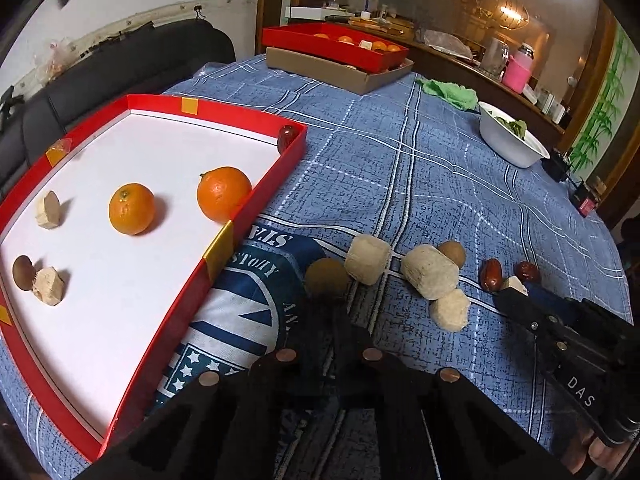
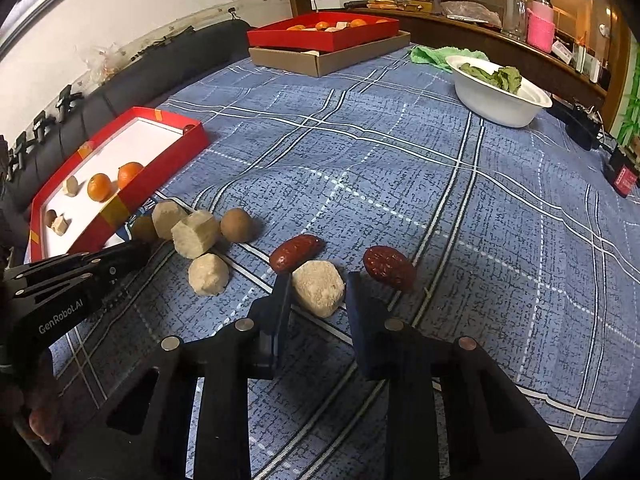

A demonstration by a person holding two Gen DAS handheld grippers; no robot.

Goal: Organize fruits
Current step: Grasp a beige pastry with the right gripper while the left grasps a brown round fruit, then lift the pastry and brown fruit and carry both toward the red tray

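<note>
Two oranges point(image 1: 132, 209) lie in the red tray point(image 1: 256, 196) at left; with the right gripper point(image 2: 316, 280) fingers spread around a pale chunk point(image 2: 319, 288) and the left gripper point(image 1: 326, 312) fingers seemingly pressed against a brown fruit point(image 1: 326, 278), most pieces remain on the table point(image 1: 440, 184).

We see a table covered by a blue plaid cloth point(image 2: 400, 168) filling most of both frames. At the left of the right wrist view a red tray point(image 2: 168, 162) with a white floor lies on it. At top centre a flat cardboard box point(image 2: 324, 62) sits on the cloth, a green rag point(image 2: 430, 56) just right of it, and a white bowl point(image 2: 496, 108) at upper right. Loose on the cloth at lower centre lie two dark red dates point(image 2: 296, 253) point(image 2: 389, 267), a pale beige chunk point(image 2: 319, 288) between them, three more beige chunks point(image 2: 208, 274) to their left, and two round brown fruits point(image 2: 237, 225) beside those.
</note>
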